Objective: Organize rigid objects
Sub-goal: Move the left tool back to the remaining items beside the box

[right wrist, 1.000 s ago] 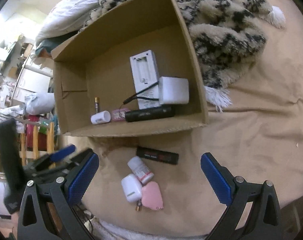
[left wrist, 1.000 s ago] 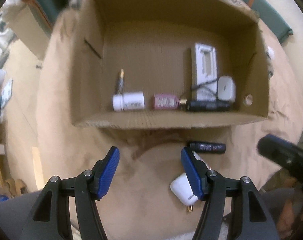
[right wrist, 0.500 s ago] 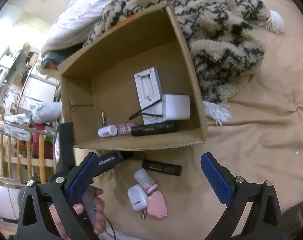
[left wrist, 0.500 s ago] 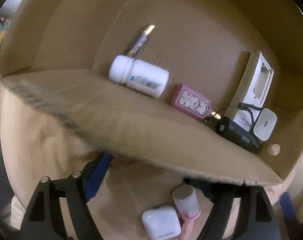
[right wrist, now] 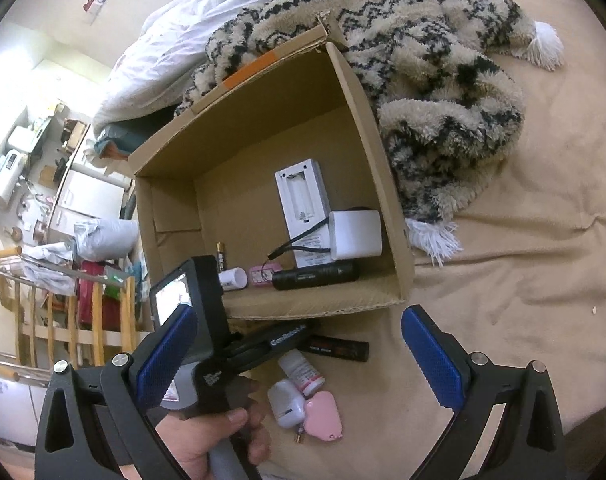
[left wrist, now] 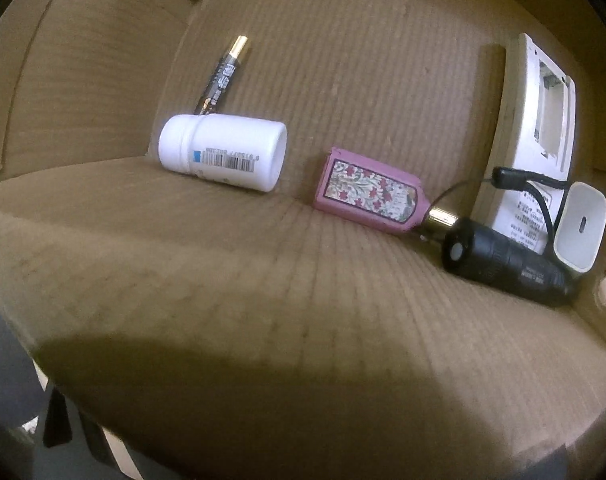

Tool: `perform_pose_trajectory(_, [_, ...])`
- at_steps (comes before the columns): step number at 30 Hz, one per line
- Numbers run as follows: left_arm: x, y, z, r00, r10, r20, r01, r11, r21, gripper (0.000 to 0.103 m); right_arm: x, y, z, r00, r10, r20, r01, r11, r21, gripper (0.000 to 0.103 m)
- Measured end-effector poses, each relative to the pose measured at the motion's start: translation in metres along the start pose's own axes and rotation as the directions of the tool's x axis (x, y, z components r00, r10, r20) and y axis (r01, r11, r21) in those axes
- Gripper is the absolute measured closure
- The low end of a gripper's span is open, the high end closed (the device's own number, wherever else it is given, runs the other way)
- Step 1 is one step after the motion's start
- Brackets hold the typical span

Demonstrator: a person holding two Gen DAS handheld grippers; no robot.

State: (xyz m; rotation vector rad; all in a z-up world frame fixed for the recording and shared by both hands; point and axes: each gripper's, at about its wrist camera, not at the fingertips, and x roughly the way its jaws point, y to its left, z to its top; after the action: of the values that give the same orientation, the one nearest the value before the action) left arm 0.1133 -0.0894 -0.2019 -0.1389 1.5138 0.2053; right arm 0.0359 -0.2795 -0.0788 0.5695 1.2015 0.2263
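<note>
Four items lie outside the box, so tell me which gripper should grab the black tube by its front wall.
Left. The left gripper sits low at the cardboard box's front wall, reaching right beside the black tube. The right gripper is open but looks farther back.

Cardboard box (right wrist: pixel 387 184) floor bare in middle and far half; items line the near wall: white bottle (left wrist: pixel 223 153), pink case (left wrist: pixel 369 192), black flashlight (left wrist: pixel 507 258), white charger (left wrist: pixel 581 226) w/ cable.
</note>
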Motion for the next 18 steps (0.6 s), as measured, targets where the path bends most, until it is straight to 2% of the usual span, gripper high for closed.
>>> perform_pose_trajectory(3, [-0.004,0.002,0.003,1.0,-0.005,-0.005,0.005,0.999,0.038,0.002,0.0,0.001,0.0,1.0,-0.005,0.002,0.005,1.0,-0.01,0.0])
perform_pose_trajectory(6, [-0.013,0.021,0.013,1.0,0.012,0.0,-0.012,0.996,0.085,0.002,0.001,0.003,0.0,1.0,-0.006,0.001,0.006,1.0,-0.02,0.0])
perform_pose_trajectory(11, [-0.038,0.05,0.011,0.997,0.052,0.049,-0.06,0.984,0.167,0.004,0.014,0.008,-0.007,0.998,-0.009,-0.055,0.006,0.999,-0.049,0.0])
perform_pose_trajectory(12, [-0.047,0.059,0.012,0.996,0.061,0.065,-0.071,0.982,0.176,0.014,0.016,0.009,-0.009,0.998,-0.011,-0.066,0.008,0.999,-0.053,0.0])
perform_pose_trajectory(13, [-0.053,0.066,0.012,0.995,0.067,0.068,-0.078,0.981,0.18,0.067,0.02,0.009,-0.01,0.997,-0.015,-0.081,0.01,0.998,-0.056,0.0])
perform_pose_trajectory(14, [-0.056,0.077,0.014,0.997,0.068,0.029,-0.073,0.98,0.183,0.093,0.024,0.01,-0.012,0.995,-0.018,-0.096,0.013,0.998,-0.055,0.0])
perform_pose_trajectory(15, [-0.059,0.088,0.016,0.999,0.024,-0.028,-0.019,0.987,0.157,0.091,0.028,0.01,-0.014,0.994,-0.024,-0.109,0.018,0.998,-0.056,0.0])
perform_pose_trajectory(16, [-0.061,0.1,0.017,0.999,0.01,-0.042,-0.004,0.992,0.129,0.092,0.032,0.01,-0.016,0.992,-0.036,-0.123,0.028,0.998,-0.06,0.0])
perform_pose_trajectory(18, [-0.06,0.113,0.021,0.999,0.049,-0.02,-0.045,0.989,0.142,0.092,0.041,0.012,-0.02,0.987,-0.065,-0.144,0.054,0.996,-0.077,0.0])
